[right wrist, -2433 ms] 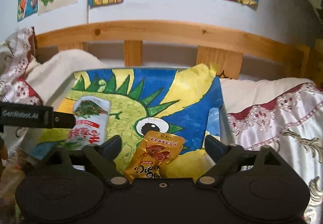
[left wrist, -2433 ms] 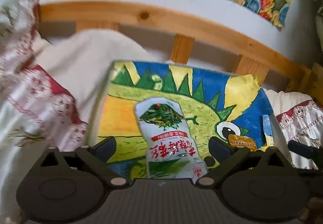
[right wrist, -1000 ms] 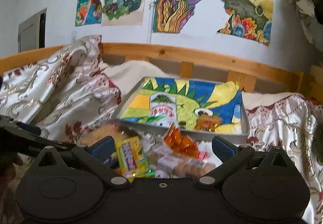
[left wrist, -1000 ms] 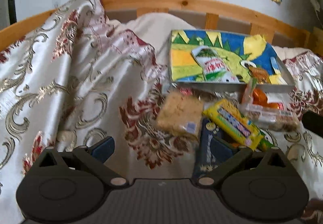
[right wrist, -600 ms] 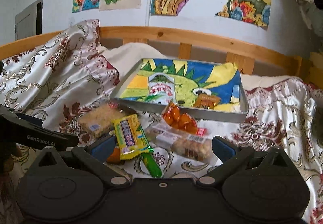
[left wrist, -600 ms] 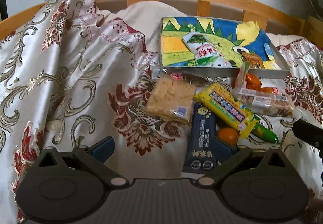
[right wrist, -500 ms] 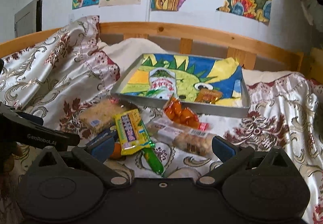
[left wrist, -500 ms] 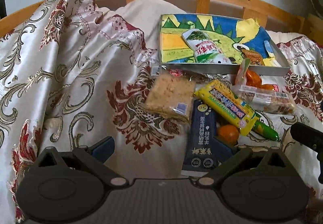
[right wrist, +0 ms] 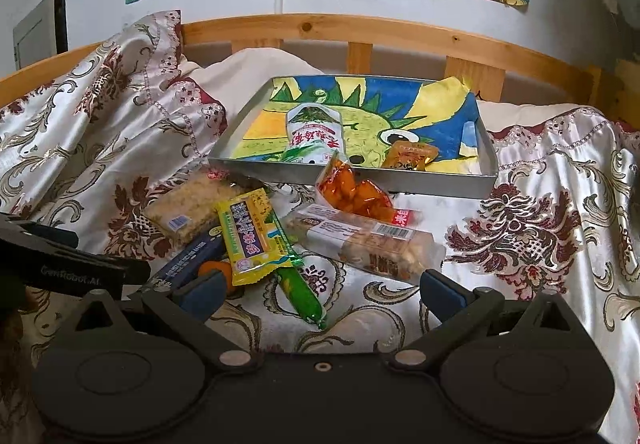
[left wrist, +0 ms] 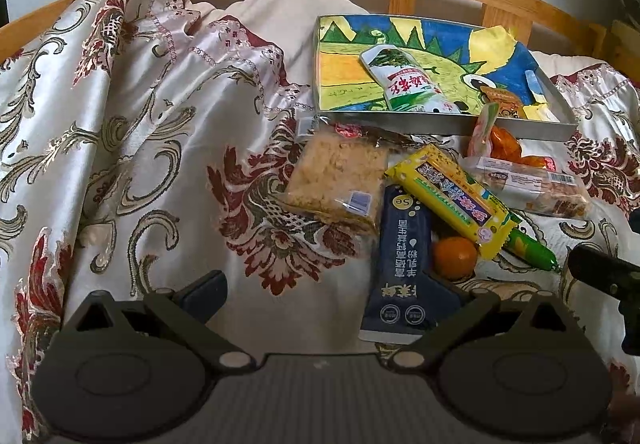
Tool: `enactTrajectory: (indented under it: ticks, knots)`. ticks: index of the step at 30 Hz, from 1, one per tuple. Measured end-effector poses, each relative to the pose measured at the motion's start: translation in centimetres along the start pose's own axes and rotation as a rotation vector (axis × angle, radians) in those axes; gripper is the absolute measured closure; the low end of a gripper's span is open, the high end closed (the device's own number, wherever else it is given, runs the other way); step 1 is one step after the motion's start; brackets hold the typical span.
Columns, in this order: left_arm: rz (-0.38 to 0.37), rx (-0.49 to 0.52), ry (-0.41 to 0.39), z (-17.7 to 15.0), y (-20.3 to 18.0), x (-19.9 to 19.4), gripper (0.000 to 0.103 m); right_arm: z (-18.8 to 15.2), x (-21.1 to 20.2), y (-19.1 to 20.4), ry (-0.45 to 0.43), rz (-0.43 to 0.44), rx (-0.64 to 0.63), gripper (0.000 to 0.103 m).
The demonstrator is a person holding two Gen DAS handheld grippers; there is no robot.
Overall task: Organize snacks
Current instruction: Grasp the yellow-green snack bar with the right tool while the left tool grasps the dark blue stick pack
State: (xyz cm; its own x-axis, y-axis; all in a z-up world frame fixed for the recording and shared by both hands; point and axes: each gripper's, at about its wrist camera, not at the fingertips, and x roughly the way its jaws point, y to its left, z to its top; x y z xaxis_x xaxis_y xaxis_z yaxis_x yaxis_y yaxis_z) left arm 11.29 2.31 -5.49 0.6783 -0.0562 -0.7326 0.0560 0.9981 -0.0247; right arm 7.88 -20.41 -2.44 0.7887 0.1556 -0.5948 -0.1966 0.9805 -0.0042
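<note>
Two packets are lying in the tray [right wrist: 486,159] on the bed: a white pouch [right wrist: 314,137] and a small orange packet [right wrist: 408,155]. The remaining snacks, including a yellow bar [right wrist: 250,236] and a dark sachet [left wrist: 404,264], are waiting in a pile just before it. The left hand-held gripper [left wrist: 334,294] and right hand-held gripper [right wrist: 320,290] are both hovering wide open, holding nothing.

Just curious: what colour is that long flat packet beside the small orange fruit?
Dark navy blue packet with white lettering, clearest in the left wrist view.
</note>
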Motion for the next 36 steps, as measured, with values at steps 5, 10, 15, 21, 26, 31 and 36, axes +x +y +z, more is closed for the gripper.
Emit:
enactTrajectory:
  ticks: [5,10,15,21,26,31,36]
  knots:
    - [-0.007,-0.001,0.005,0.1,0.0,0.3,0.001,0.0,0.2,0.1,0.002,0.001,-0.003,0.001]
    - [-0.018,-0.005,0.008,0.4,0.2,0.8,0.001,0.2,0.8,0.2,0.002,0.004,-0.008,0.001]
    - [-0.027,-0.003,0.016,0.6,0.2,1.6,0.001,0.4,1.4,0.3,0.006,0.005,-0.012,0.001]
    - [-0.077,0.041,0.028,0.8,-0.1,2.6,0.001,0.6,2.2,0.6,0.015,-0.001,-0.020,0.001]
    - [-0.101,0.072,0.018,0.8,-0.3,2.9,0.001,1.4,2.9,0.5,0.007,0.004,-0.015,0.001]
    - [-0.139,0.090,0.016,0.7,-0.3,3.0,0.001,2.5,4.1,0.1,0.013,0.031,-0.026,0.003]
    - [-0.193,0.139,0.012,0.7,-0.6,3.1,0.005,3.7,5.7,0.3,0.037,0.094,-0.060,0.015]
